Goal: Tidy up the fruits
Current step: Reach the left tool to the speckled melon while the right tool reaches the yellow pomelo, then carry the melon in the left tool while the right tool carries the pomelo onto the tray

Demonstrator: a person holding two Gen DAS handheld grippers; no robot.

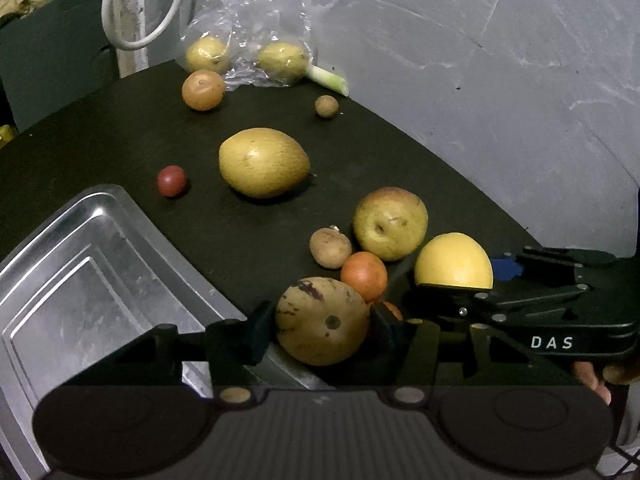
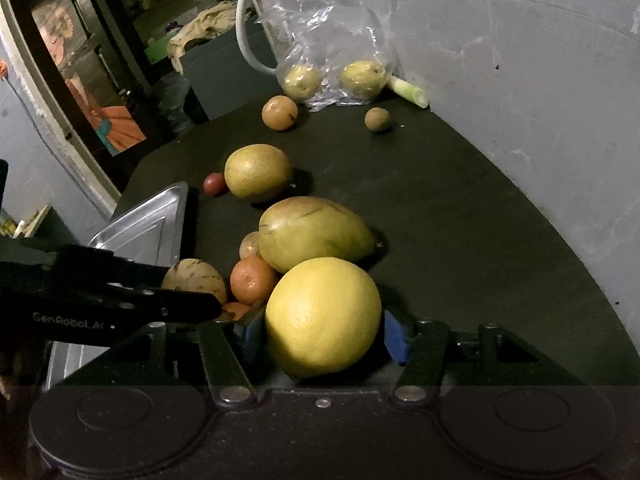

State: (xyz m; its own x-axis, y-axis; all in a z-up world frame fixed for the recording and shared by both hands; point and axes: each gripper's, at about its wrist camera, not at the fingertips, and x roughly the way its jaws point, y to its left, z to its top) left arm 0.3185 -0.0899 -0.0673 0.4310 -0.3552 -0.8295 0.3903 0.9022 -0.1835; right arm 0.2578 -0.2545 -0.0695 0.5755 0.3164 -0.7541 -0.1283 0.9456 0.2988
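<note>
My left gripper (image 1: 322,322) is shut on a tan fruit with dark spots (image 1: 320,312), held low beside the corner of a metal tray (image 1: 80,264). In the right wrist view, my right gripper (image 2: 324,332) has its blue pads (image 2: 396,340) pressed against a big yellow citrus (image 2: 322,316), just right of the left gripper (image 2: 192,308) and the spotted fruit (image 2: 196,276). An orange tangerine (image 1: 364,276), a small brown fruit (image 1: 330,248) and a yellow pear-like fruit (image 1: 390,224) lie close behind both grippers. A second orange fruit is mostly hidden behind my left finger.
On the dark table lie a large yellow-green fruit (image 1: 264,162), a small red fruit (image 1: 171,181), an orange one (image 1: 203,90) and a small brown one (image 1: 326,106). At the back, a plastic bag (image 1: 248,20) holds two yellow fruits beside a leek stalk (image 1: 328,78). A grey wall runs along the right.
</note>
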